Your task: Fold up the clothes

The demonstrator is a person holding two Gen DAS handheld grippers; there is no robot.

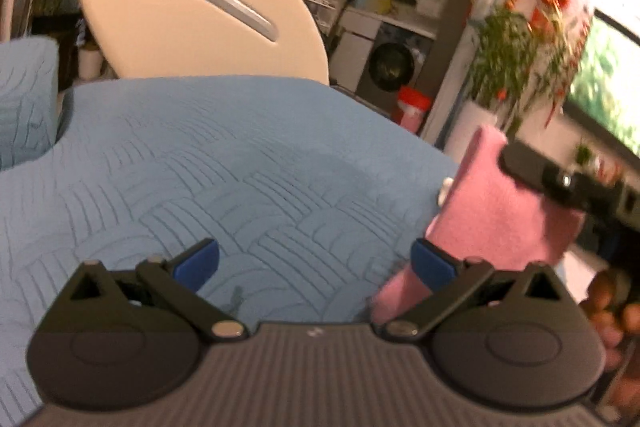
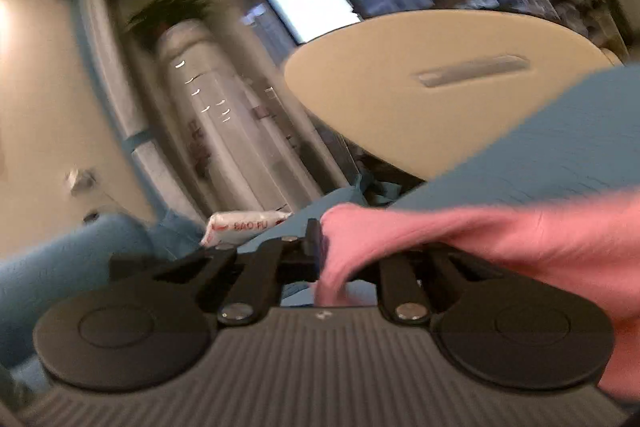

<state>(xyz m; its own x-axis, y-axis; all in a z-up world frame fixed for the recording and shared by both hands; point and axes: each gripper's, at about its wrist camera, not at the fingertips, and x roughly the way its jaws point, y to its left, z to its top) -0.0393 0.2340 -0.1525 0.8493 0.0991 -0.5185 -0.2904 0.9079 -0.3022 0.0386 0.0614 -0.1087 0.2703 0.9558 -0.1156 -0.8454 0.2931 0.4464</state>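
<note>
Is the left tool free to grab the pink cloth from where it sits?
Probably yes. The left tool stands open and empty, and the pink cloth hangs right beside its right finger, held up by the right tool. Nothing sits between.

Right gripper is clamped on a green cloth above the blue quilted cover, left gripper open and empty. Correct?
Not quite: the cloth is pink, not green, as the right wrist view shows. The right gripper clamps it above the blue quilted cover; the left gripper is open and empty.
</note>
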